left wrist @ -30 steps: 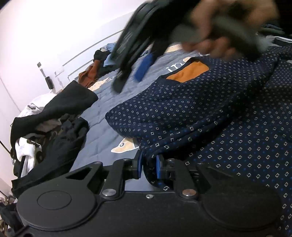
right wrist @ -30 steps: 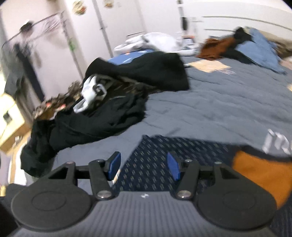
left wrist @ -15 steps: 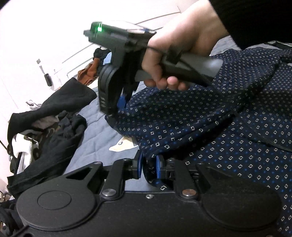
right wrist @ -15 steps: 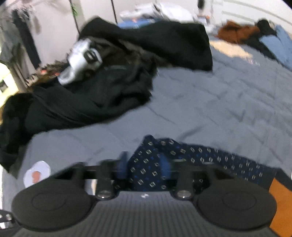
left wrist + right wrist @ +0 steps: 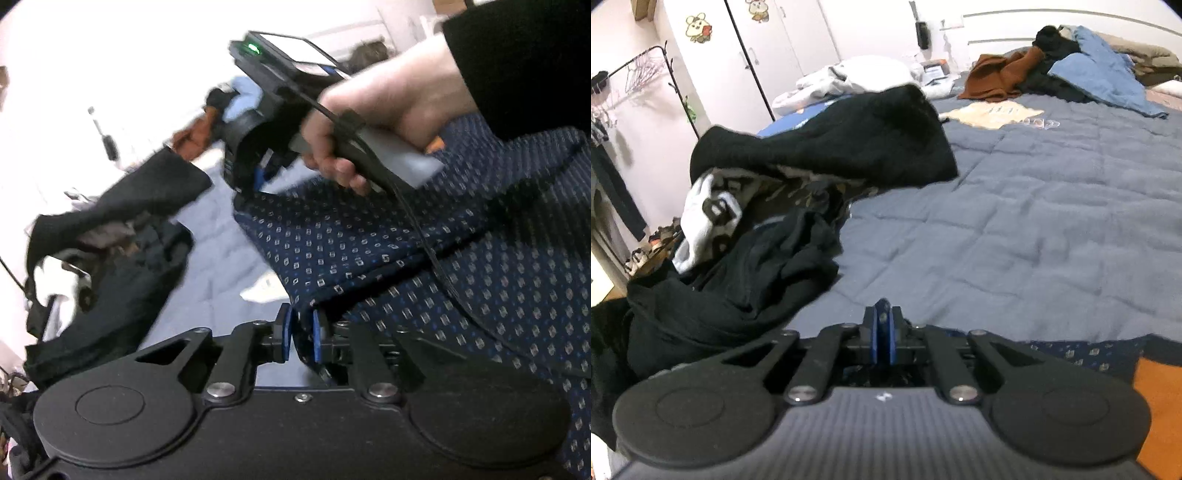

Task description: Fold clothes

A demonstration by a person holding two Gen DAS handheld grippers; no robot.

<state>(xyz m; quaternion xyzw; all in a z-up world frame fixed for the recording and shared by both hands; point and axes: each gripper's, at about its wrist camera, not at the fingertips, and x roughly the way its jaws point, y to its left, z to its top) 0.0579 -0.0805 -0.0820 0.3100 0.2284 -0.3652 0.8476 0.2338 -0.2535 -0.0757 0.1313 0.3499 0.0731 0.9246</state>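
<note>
- Our left tongs [image 5: 300, 334] were pinching a fold of the navy patterned shirt [image 5: 424, 258] at its near edge, the blue pads pressed on the cloth.
- Our right tongs [image 5: 883, 332] had just been closing; the pads sat pressed together with a sliver of that shirt's corner between them.
- Seen from the left wrist, a hand [image 5: 376, 122] gripped the right tongs' handle above the shirt's far corner.
- The shirt lay spread over the near part of the bed [image 5: 1034, 229], its orange patch [image 5: 1160, 406] at the lower right.
- A pile of dark clothes [image 5: 757, 266] sat along the bed's left edge; brown and blue clothes [image 5: 1052, 70] lay at the far edge.
</note>
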